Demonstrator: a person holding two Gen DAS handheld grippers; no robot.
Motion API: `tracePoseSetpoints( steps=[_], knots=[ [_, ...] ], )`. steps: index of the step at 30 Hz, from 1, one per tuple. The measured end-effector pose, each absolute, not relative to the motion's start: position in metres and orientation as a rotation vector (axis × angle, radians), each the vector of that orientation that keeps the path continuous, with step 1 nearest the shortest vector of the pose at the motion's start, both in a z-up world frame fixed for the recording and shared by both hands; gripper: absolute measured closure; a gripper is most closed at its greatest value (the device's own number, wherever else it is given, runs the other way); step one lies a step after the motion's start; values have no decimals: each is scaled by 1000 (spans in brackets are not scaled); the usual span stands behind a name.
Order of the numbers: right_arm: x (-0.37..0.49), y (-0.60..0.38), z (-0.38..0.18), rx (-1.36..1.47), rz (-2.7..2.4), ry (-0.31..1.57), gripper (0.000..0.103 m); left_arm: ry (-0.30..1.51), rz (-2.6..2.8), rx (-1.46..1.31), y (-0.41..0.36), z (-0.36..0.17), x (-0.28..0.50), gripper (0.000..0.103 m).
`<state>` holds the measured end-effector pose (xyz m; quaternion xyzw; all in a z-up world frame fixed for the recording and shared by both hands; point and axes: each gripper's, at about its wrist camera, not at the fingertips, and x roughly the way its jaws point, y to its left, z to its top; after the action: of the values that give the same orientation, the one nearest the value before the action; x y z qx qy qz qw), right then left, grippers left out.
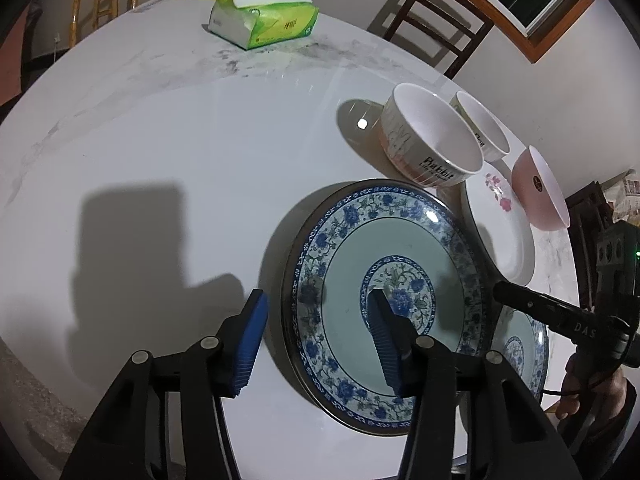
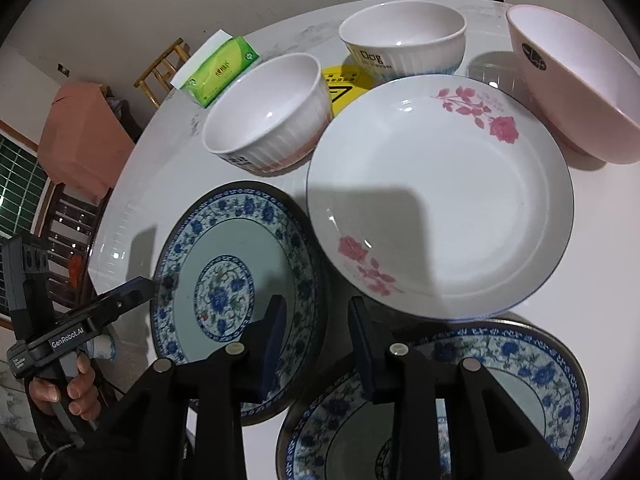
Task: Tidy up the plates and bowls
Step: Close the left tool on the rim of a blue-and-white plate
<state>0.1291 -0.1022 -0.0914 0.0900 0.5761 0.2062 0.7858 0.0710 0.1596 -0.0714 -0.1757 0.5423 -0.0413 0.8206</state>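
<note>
Plates and bowls sit grouped on the white round bench (image 1: 160,140). At far left, the left gripper (image 1: 320,344) straddles the left rim of a blue-flowered plate (image 1: 360,248), jaws part open, one pad outside the rim and one over the plate's centre; I cannot tell whether they touch it. Behind it stands a Rabbit bowl (image 1: 432,140), with a Dog bowl (image 2: 404,40) beyond. Next comes a white rose plate (image 2: 440,200), then a pink bowl (image 2: 572,92). The right gripper (image 2: 318,344), jaws narrow with nothing gripped, hovers between the first plate and a second blue-flowered plate (image 2: 540,376). A green tissue pack (image 1: 264,20) lies far back.
</note>
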Motion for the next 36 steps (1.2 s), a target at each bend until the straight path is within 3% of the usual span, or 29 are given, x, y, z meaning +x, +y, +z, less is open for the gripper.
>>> tracePoseSetpoints(
  steps=[12,17,36],
  knots=[
    [136,-92,-103,184,457,1268,73,1190,-97,-388,167,-89,79,73],
    [136,-87,-108,179,465,1275,83,1200,-109,-368,165,-94,79,85],
    [113,-58,-102,145,478,1271,84,1166,-74,-291,180,-80,56,84]
  ],
)
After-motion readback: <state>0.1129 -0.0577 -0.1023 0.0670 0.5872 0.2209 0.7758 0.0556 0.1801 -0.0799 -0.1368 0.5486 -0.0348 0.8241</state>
